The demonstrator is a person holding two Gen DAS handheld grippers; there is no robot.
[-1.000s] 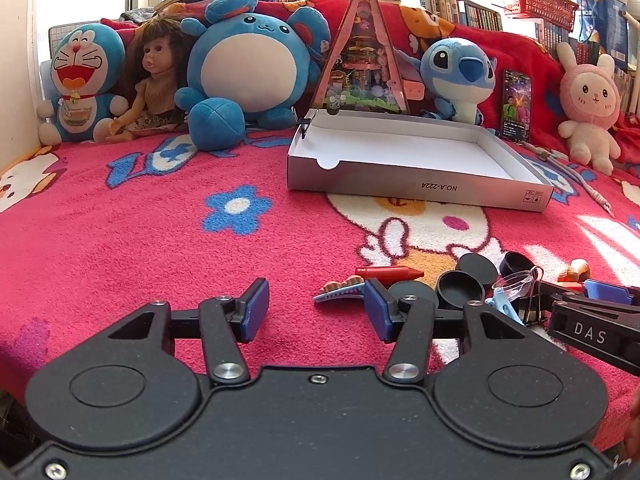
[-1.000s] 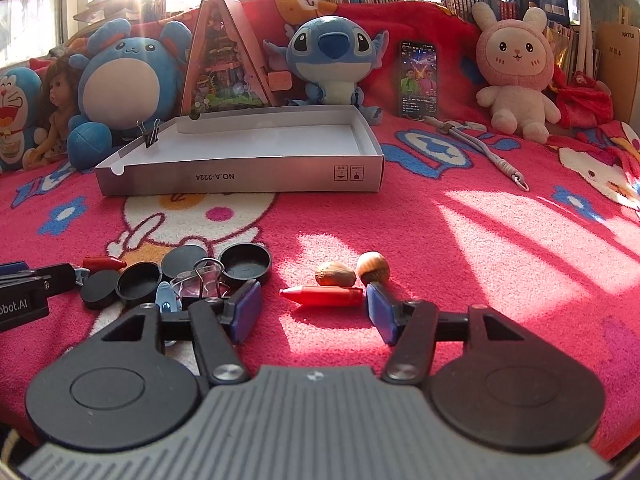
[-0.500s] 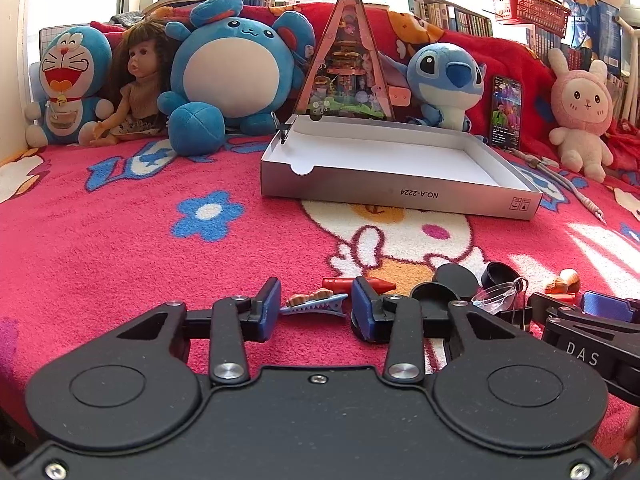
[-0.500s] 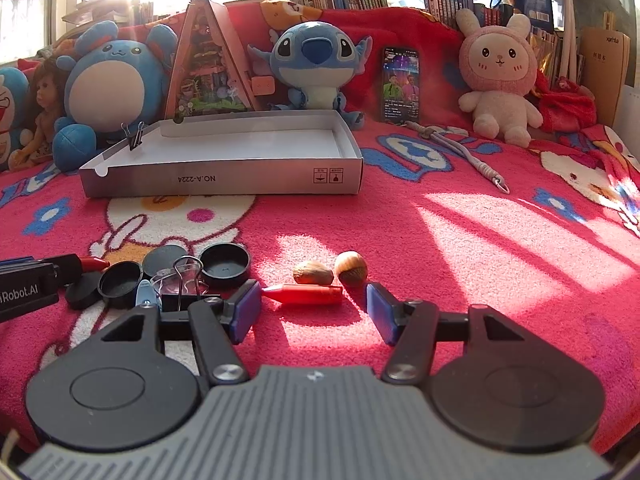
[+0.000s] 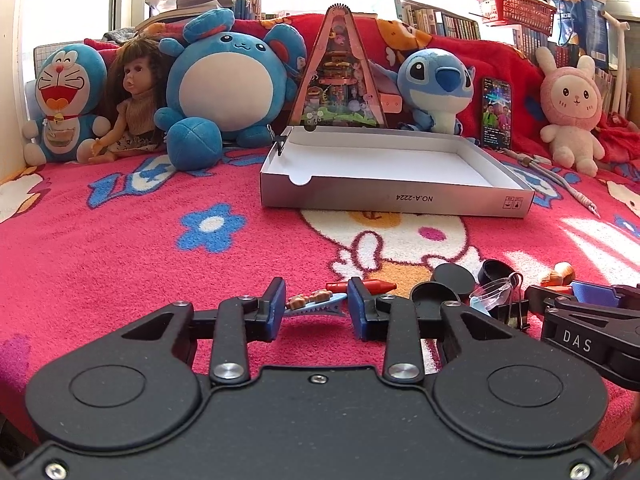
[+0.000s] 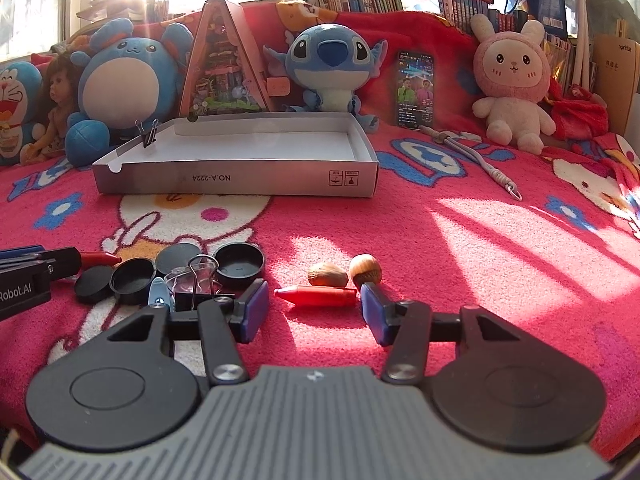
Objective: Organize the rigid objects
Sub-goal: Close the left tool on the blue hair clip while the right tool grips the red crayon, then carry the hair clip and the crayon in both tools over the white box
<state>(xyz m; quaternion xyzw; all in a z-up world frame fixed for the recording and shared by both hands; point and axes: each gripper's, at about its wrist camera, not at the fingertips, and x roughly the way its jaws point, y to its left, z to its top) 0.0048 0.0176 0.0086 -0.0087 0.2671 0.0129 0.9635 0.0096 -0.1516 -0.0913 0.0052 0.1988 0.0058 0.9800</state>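
My left tool (image 5: 316, 306) is clamped on the hair clip (image 5: 314, 305), low over the red blanket (image 5: 120, 248). My right tool (image 6: 311, 310) is closing around the red crayon (image 6: 318, 296) lying between its pads without touching; the box (image 6: 240, 178) sits beyond.

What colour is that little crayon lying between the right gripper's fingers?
Red: the crayon shows best in the right wrist view.
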